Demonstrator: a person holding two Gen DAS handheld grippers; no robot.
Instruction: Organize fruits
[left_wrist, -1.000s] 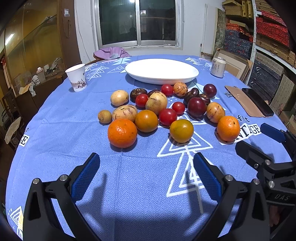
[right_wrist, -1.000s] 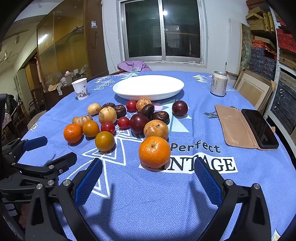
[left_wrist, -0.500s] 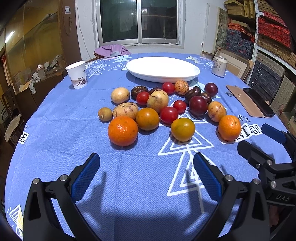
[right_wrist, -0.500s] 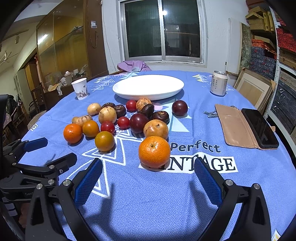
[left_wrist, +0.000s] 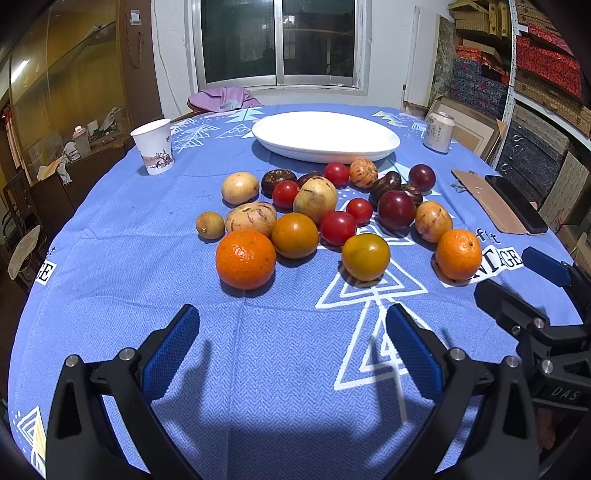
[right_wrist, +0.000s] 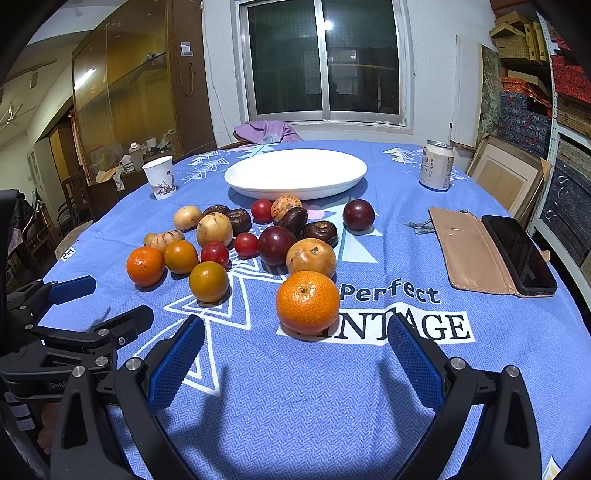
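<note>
Several fruits lie loose on the blue tablecloth (left_wrist: 122, 266) in front of a white oval plate (left_wrist: 325, 134) (right_wrist: 295, 171), which holds nothing. Nearest my left gripper (left_wrist: 291, 332) is a bright orange (left_wrist: 245, 258), with a greenish-orange fruit (left_wrist: 365, 256) to its right. My right gripper (right_wrist: 295, 339) stands open just short of another orange (right_wrist: 307, 302), which sits between the lines of its fingers. Red tomatoes (left_wrist: 338, 228), dark plums (right_wrist: 276, 245) and yellowish speckled fruits (left_wrist: 251, 218) fill the cluster. Both grippers are open and hold nothing. The left gripper also shows at the left edge (right_wrist: 99, 302) of the right wrist view.
A paper cup (left_wrist: 153, 146) stands at the back left and a drink can (right_wrist: 436, 165) at the back right. A phone in a tan wallet case (right_wrist: 491, 251) lies at the right. Purple cloth (left_wrist: 221, 99) hangs at the far table edge. Shelves line the right wall.
The left gripper has edged slightly forward and tilted, so the fruits sit a little lower and nearer in its view. The right gripper has barely moved. Both stay open.
</note>
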